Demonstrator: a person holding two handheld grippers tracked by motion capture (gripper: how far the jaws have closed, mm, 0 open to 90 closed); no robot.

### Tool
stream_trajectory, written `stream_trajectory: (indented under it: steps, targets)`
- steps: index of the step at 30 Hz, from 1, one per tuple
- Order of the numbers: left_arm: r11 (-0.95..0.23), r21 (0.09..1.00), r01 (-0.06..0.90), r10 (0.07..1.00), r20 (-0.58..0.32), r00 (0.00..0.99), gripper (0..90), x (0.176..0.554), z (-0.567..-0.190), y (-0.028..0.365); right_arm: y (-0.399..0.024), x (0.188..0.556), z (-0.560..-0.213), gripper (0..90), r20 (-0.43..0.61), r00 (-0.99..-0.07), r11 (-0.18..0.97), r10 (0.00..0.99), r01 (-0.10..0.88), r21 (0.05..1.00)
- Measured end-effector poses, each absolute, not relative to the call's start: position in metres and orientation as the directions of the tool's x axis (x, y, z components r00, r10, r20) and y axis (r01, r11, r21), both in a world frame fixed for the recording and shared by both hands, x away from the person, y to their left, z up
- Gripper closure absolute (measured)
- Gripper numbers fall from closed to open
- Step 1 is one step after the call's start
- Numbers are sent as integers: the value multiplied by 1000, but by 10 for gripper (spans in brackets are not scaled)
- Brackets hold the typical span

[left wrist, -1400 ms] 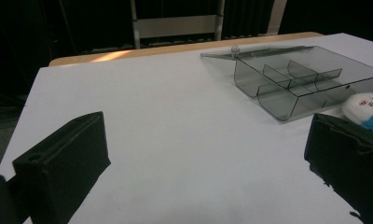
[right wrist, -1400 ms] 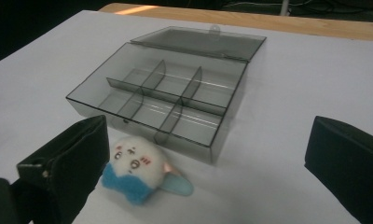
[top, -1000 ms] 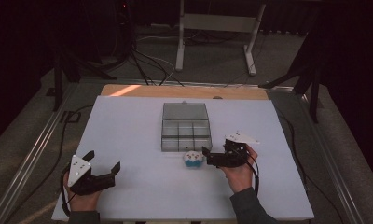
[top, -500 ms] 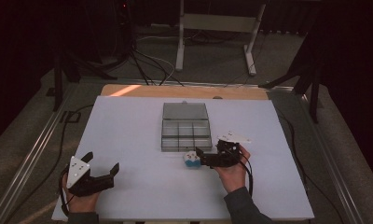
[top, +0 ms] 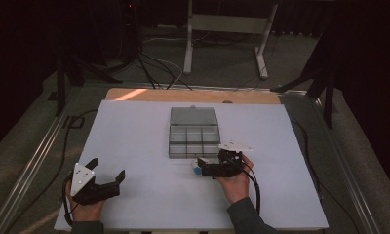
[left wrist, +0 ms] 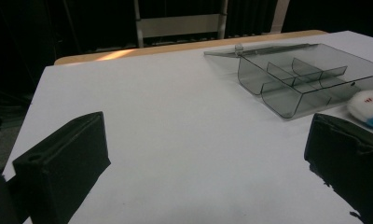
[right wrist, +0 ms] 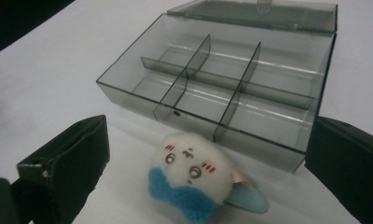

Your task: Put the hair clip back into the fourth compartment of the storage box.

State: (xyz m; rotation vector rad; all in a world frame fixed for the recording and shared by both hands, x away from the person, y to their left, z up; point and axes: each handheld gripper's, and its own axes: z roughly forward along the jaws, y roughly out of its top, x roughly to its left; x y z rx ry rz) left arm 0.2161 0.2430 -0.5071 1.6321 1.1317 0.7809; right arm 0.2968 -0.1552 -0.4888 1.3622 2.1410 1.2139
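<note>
White plush toy [right wrist: 190, 179] now sits between the jaws of the advanced, spread right gripper [top: 205, 169]; left gripper [top: 105, 181] stays released, unmoved.

White and blue plush toy [right wrist: 194, 179] between wide-apart right tongs [right wrist: 208, 172], smoky divided box [right wrist: 222, 79] just beyond, lid open

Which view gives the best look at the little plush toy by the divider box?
The right gripper view: the plush toy lies close between the open jaws, its face and blue bottom clear. The left gripper view catches its edge at the right border; the high view shows a small blob by the right gripper.
</note>
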Motion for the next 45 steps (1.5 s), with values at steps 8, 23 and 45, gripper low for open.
stream_trajectory:
  steps: [8,23,45]
  targets:
    - [-108,943,314,931,-14,364,6,218,-508,242,-149,298,-497,20,160,-483,202,861,613,764]
    - [-118,943,311,930,-5,367,6,219,-508,242,-140,299,-514,62,138,-477,236,868,641,730]
    - [-132,940,314,928,5,372,7,219,-509,241,-126,303,-535,207,63,-449,286,891,664,690]
